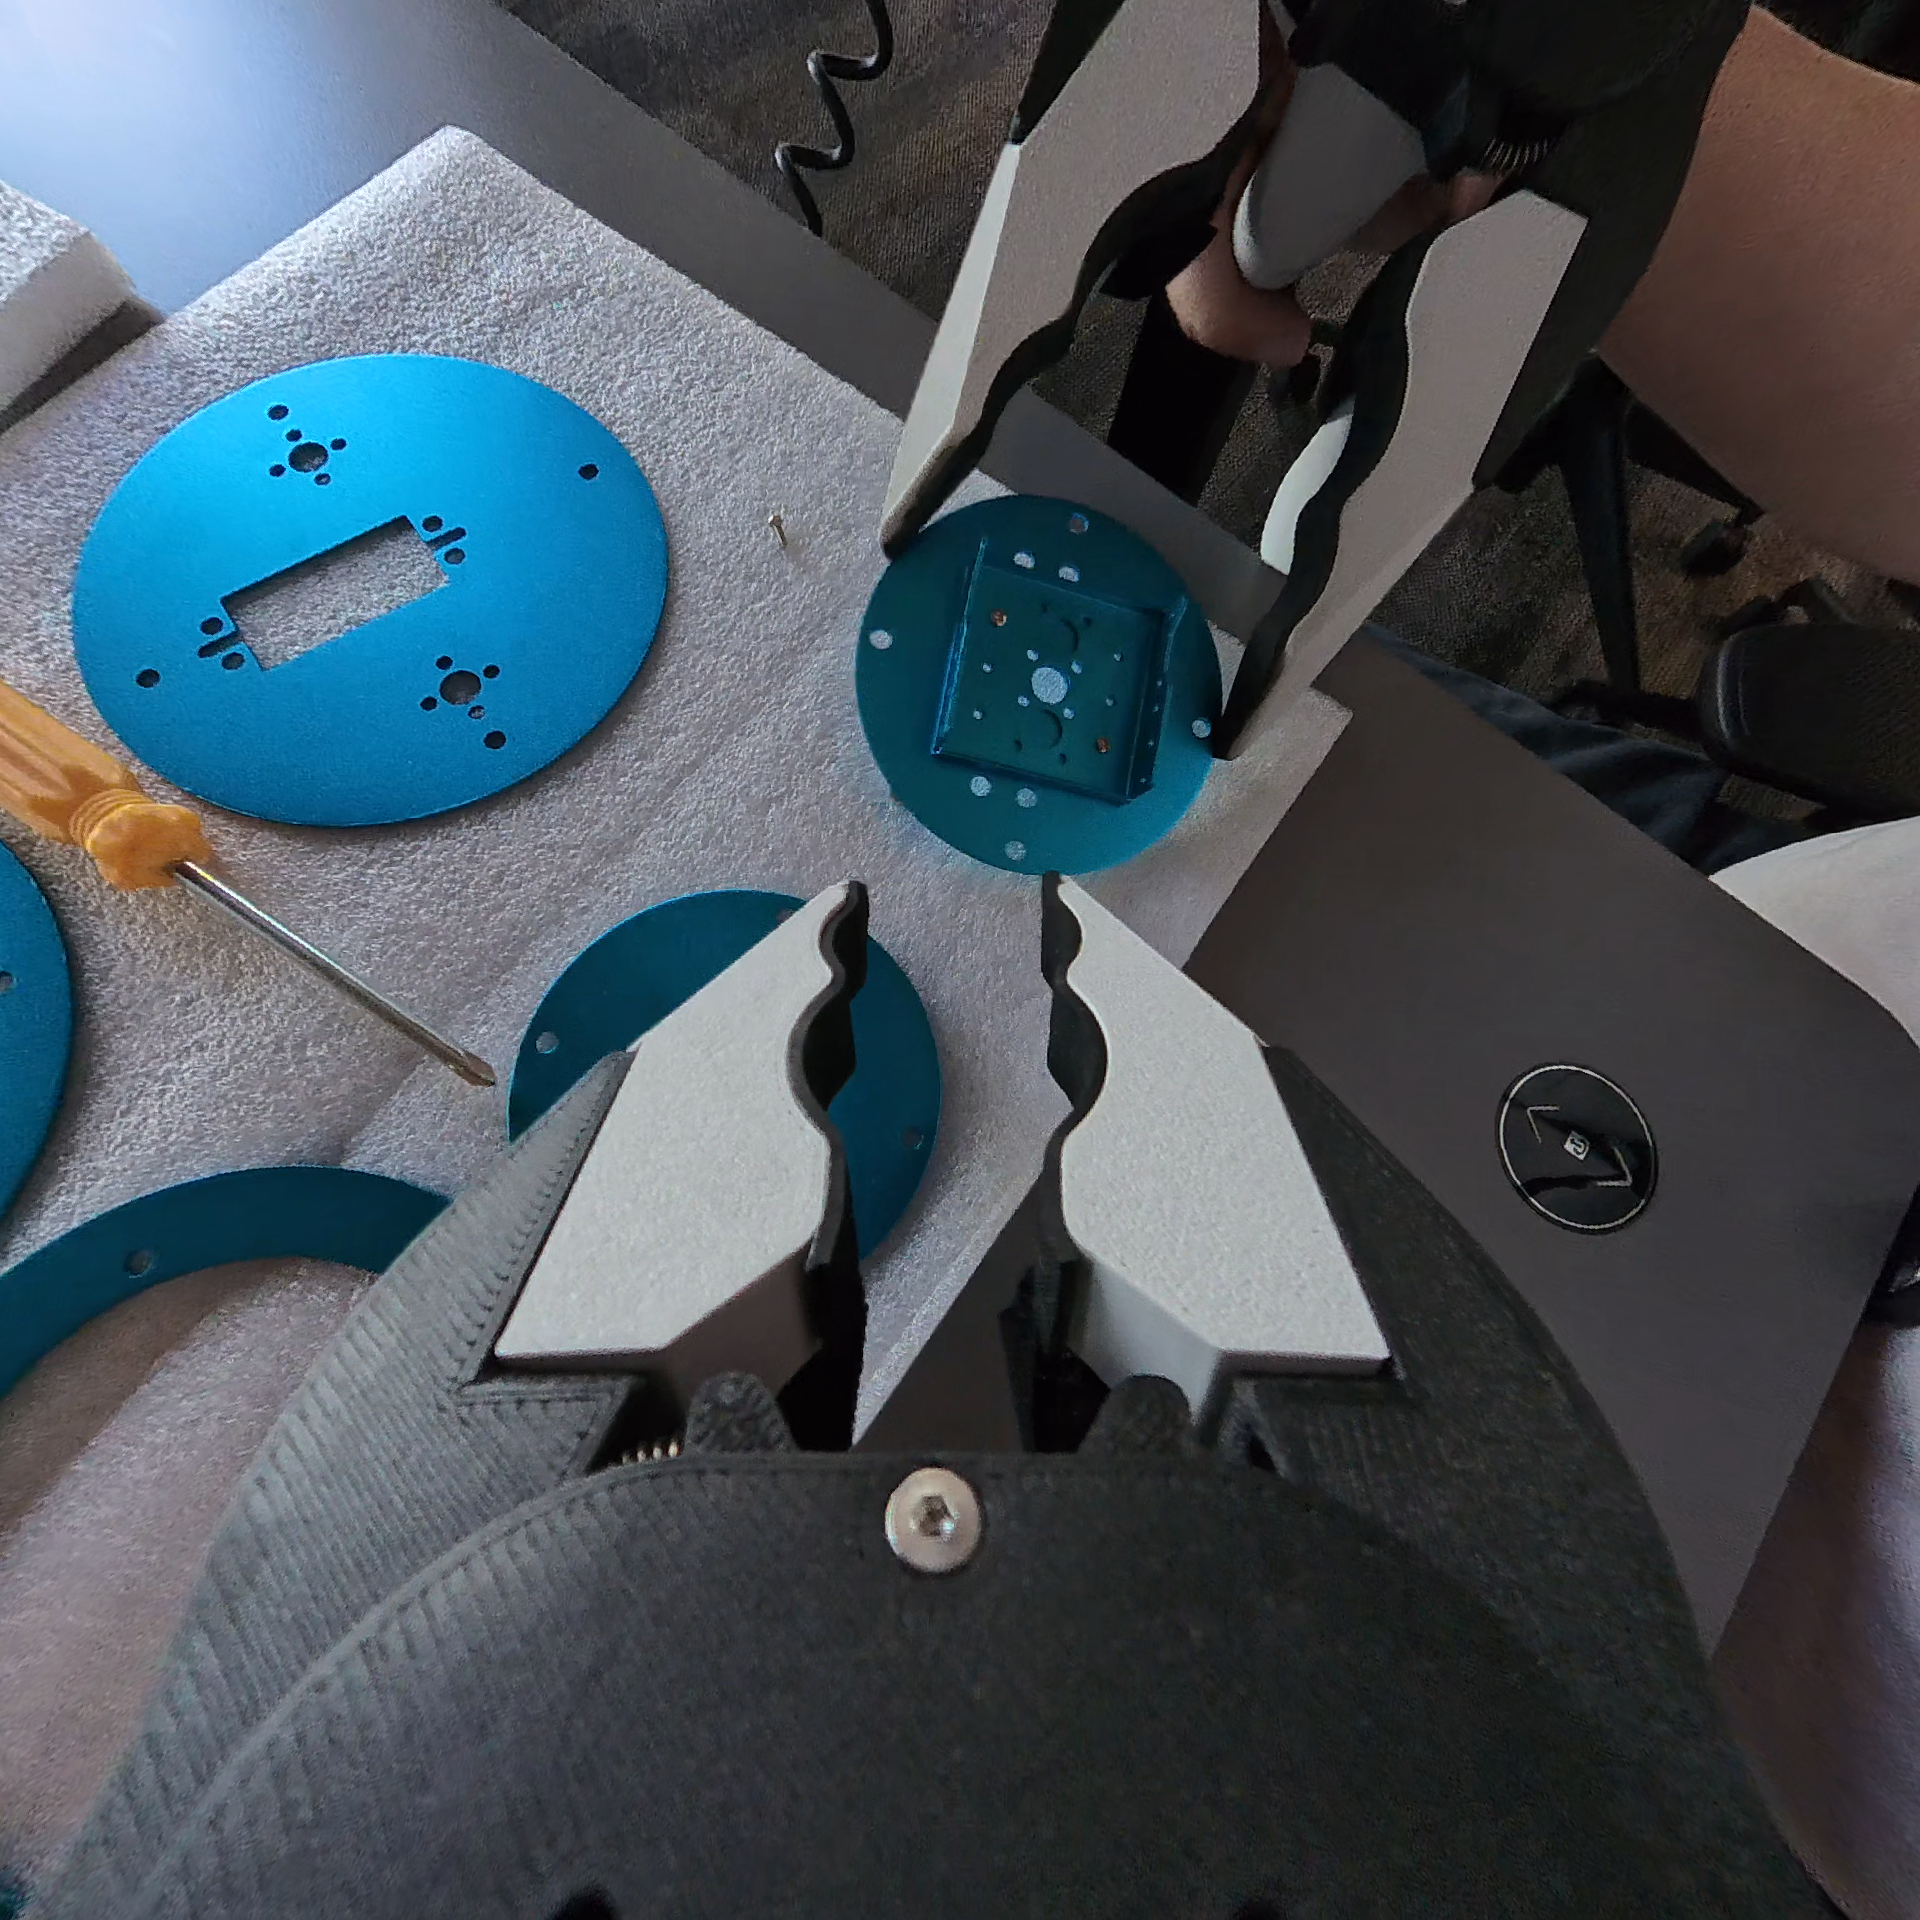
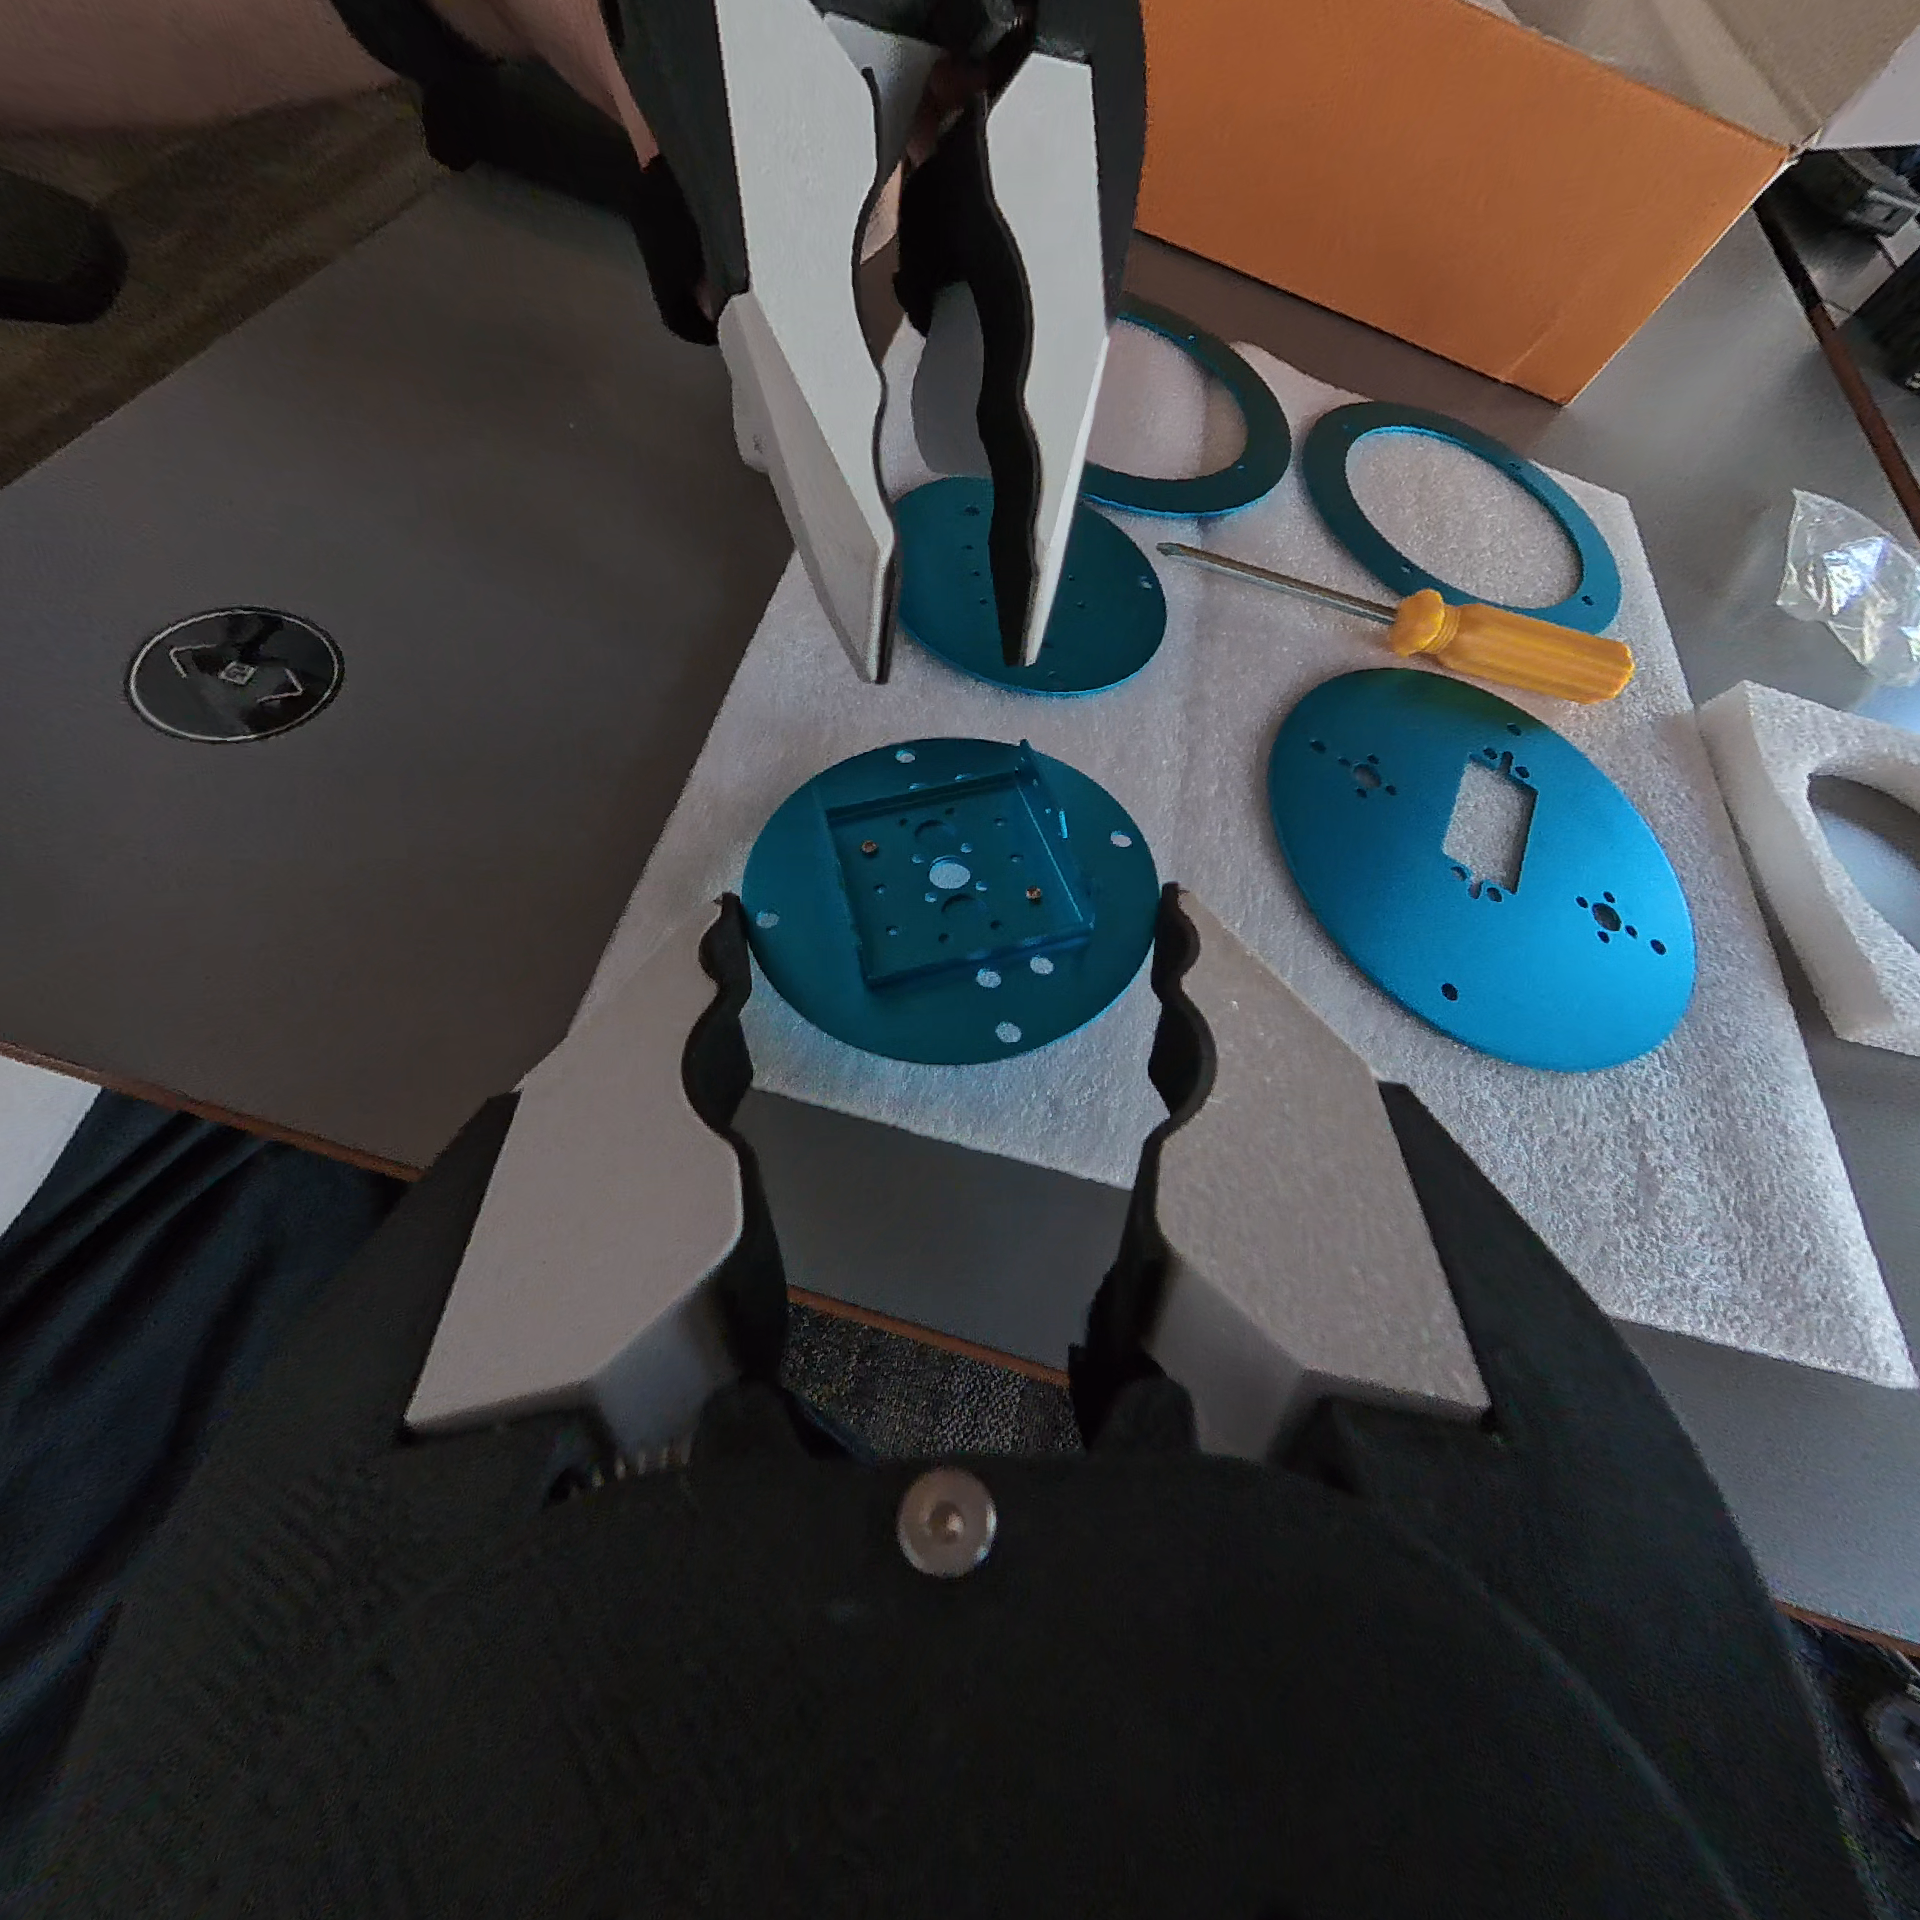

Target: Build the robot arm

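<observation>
Under the left gripper (image 1: 951, 894), jaws apart, a blue disc (image 1: 665, 977) lies half-hidden; right gripper (image 2: 951, 914) gapes.

grey desk (image 2: 1714, 343), carpet floor (image 1: 665, 62), office chair (image 1: 1818, 707)

You see soft daylight, with glare on the tabletop (image 1: 156, 125); wide-angle bending warps the edges, and near gripper bodies blur slightly.
</observation>
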`<state>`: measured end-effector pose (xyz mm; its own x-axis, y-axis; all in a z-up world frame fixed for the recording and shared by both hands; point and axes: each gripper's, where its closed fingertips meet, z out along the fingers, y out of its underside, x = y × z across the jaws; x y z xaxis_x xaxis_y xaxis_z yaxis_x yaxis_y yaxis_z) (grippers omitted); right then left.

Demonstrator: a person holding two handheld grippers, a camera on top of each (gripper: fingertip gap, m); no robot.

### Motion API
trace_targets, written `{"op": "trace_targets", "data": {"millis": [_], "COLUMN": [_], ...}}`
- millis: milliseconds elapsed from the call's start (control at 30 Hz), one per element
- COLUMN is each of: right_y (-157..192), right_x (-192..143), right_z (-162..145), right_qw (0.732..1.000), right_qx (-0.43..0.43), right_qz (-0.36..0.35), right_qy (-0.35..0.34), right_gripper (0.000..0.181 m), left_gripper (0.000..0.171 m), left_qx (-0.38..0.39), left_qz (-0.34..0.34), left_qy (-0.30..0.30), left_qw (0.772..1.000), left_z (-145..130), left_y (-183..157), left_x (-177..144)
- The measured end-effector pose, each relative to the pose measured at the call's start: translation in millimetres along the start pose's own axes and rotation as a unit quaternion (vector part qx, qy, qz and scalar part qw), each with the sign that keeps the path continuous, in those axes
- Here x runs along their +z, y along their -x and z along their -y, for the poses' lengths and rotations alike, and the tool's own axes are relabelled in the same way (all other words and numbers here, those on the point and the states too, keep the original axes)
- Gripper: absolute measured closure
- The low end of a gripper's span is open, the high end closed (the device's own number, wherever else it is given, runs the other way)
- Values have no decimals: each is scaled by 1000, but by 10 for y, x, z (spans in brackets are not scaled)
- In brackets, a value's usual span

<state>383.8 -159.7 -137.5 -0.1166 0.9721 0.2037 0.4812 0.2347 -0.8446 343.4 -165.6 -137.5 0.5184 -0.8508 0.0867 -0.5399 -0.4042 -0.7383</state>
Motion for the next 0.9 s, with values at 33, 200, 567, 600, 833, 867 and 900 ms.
{"op": "trace_targets", "data": {"millis": [33,200,567,600,833,867,900], "right_y": [-17,-38,-36,-37,-38,-39,-40], "right_x": [6,85,138,140,159,161,163], "right_z": [4,-6,42,47,56,57,56], "right_qw": [1000,999,1000,1000,999,999,999], "right_qx": [1,23,-5,-9,-22,-23,-23], "right_qz": [0,19,20,20,35,37,38], "right_qy": [0,18,16,15,12,12,12], "right_gripper": [104,104,104,104,104,104,104], "left_gripper": [138,135,118,116,115,116,116], "left_qx": [-3,-12,-1,2,12,10,11], "left_qz": [0,0,3,3,-1,-2,-3], "left_qy": [-1,-10,-8,-6,-7,-10,-13], "left_qw": [1000,1000,1000,1000,1000,1000,1000], "left_z": [-6,4,-17,-22,-34,-30,-26], "left_y": [0,-5,-22,-24,-28,-26,-25], "left_x": [0,-3,50,60,120,119,117]}}
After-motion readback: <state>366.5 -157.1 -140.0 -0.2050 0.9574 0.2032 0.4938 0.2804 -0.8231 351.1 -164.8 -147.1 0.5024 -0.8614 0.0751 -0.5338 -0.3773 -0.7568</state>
